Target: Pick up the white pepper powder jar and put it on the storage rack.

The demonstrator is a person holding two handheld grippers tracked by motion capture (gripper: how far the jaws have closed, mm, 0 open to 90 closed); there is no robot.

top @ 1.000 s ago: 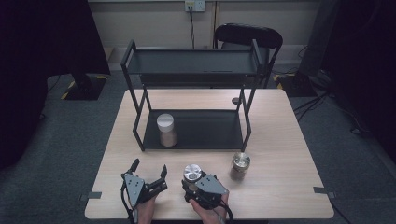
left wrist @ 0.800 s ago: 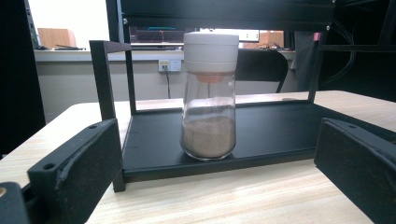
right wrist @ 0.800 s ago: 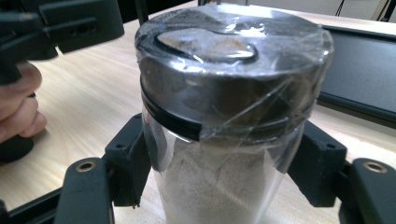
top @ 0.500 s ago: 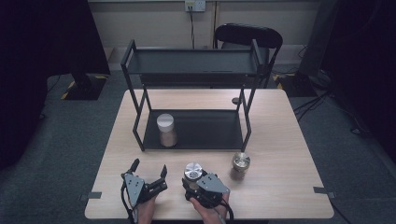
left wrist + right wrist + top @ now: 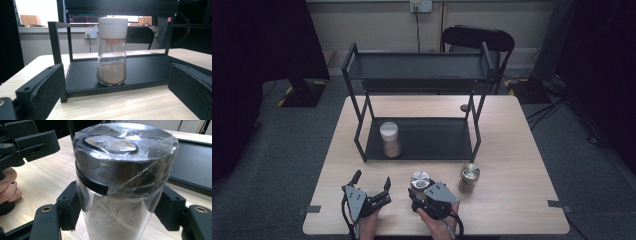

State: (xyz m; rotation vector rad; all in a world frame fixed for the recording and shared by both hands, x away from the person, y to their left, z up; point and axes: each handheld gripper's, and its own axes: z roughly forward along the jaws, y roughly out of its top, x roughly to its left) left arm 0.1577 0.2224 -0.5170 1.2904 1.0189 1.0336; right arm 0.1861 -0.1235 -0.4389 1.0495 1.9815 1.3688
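Two jaws of my right gripper point(image 5: 418, 192) are clamped on the glass body of the jar point(image 5: 120, 190), below its lid.

One jar only is in hand: it stands at the table's point(image 5: 512, 165) near edge, in front of the rack point(image 5: 422, 137). I judge it rigid, breakable and slippery, with film wrapped over the lid and powder inside adding moderate weight; grip the body, not the lid. My left gripper point(image 5: 372, 187) is wide open and empty, facing the spice bottle point(image 5: 111, 52) on the rack's bottom shelf.
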